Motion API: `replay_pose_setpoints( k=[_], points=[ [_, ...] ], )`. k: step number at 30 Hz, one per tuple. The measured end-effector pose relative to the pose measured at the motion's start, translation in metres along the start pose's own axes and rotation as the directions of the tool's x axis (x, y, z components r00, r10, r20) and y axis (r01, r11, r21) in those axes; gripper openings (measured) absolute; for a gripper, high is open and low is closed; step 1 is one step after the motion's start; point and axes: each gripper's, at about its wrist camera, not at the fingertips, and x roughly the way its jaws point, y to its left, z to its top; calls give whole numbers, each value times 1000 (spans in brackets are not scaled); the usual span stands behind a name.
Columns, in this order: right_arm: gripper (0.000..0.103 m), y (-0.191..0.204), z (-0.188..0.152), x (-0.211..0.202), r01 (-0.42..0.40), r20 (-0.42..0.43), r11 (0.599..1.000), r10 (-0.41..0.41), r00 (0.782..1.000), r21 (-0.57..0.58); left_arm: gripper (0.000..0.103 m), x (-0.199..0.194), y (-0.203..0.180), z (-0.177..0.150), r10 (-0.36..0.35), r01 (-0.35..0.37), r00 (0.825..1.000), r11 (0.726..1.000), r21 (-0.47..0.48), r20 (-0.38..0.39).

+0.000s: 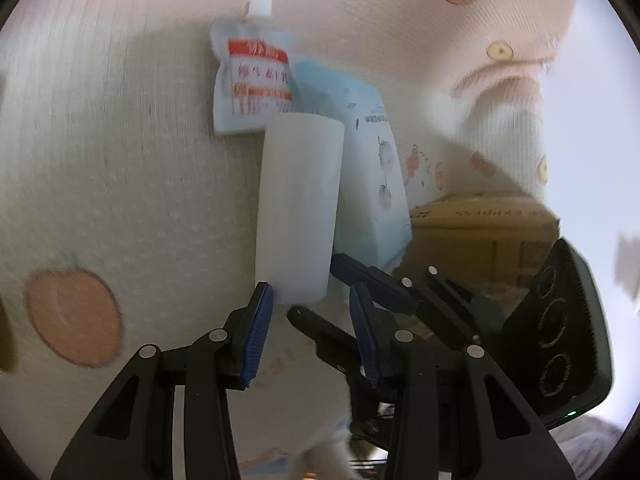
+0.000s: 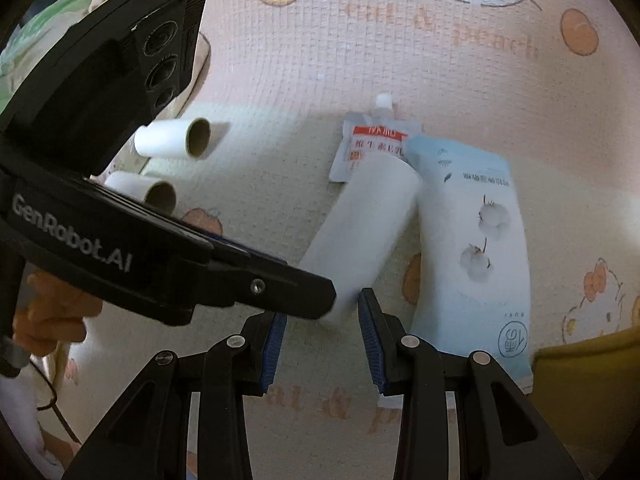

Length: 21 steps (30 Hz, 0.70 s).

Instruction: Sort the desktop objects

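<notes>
A white paper roll (image 1: 298, 208) lies on the peach-print tablecloth (image 1: 120, 160), its far end resting on a spouted pouch (image 1: 252, 80) with an orange label. A pale blue cotton-pad pack (image 1: 372, 168) lies alongside it. My left gripper (image 1: 312, 300) is open, with the roll's near end just at its fingertips and the pads off it. In the right wrist view the roll (image 2: 360, 232) lies slantwise, and the left gripper's fingers (image 2: 280, 284) reach its lower end. My right gripper (image 2: 322, 312) hovers close by, its jaws apart with nothing between them.
Two more white rolls with brown cores (image 2: 172, 140) (image 2: 140, 192) lie at the left. A green pack (image 2: 40, 28) sits at the far left, a yellow object (image 2: 592, 380) at the lower right. A cardboard box (image 1: 480, 232) stands beyond the table. A hand (image 2: 52, 312) holds the left gripper.
</notes>
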Motion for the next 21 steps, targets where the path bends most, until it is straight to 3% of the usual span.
replay_pose_setpoints(
  k=[2, 5, 13, 21],
  points=[
    [33, -2, -1, 0, 24, -6, 1000, -24, 1000, -1, 43, 3, 4, 1, -20, 20, 1000, 999, -40, -4],
    [33, -8, -2, -2, 6, -8, 999, -6, 1000, 32, 43, -4, 6, 5, 10, -7, 999, 999, -52, 47],
    [34, -14, 0, 2, -37, -21, 992, 40, 999, 119, 44, -9, -2, 17, 139, -148, 977, 988, 43, 160],
    [36, -21, 6, 10, -90, -17, 971, 96, 995, 220, 44, 1, -3, 32, 133, -143, 975, 989, 42, 178]
  ],
)
